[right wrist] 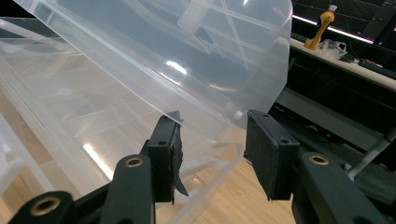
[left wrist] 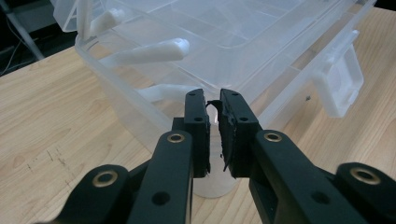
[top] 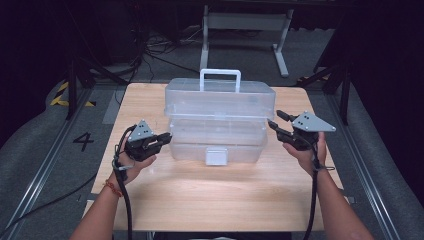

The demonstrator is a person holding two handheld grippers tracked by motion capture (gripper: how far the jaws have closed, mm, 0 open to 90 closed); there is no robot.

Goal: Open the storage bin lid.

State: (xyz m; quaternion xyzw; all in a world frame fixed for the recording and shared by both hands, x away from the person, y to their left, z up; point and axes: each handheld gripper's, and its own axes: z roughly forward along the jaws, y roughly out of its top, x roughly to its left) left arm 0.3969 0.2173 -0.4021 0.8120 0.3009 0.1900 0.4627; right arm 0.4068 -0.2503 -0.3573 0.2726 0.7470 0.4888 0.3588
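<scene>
Wooden table (top: 210, 200), pale and grained, seen from above with a person's forearms entering from the near edge. At its far middle stands a clear plastic toolbox (top: 217, 122) (translucent, with inner dividers visible through its walls), its lid (top: 220, 97) raised and tilted back above the lower tub, a white carry handle (top: 220, 79) upright on top and a white latch (top: 216, 156) hanging at the middle of the near wall. In the left gripper view the latch (left wrist: 343, 81) shows at the right, and white hinge arms (left wrist: 149, 51) lie inside the box.

Left gripper (top: 162, 139), held at the box's left end, points at the side of the tub. In its own view the left gripper (left wrist: 214, 109) has its two black jaws drawn nearly together, only a thin slit between the pads, tips just at the box's corner wall; whether they pinch a thin edge of plastic there cannot be told for certain.

Right gripper (top: 275, 120), held at the box's right end, reaches to the lid's lower corner. In its own view the right gripper (right wrist: 212, 126) stands with jaws parted at a moderate gap, the curved edge of the lid (right wrist: 187, 70) passing between them; the left pad lies at the plastic, the right pad stands clear of it.
</scene>
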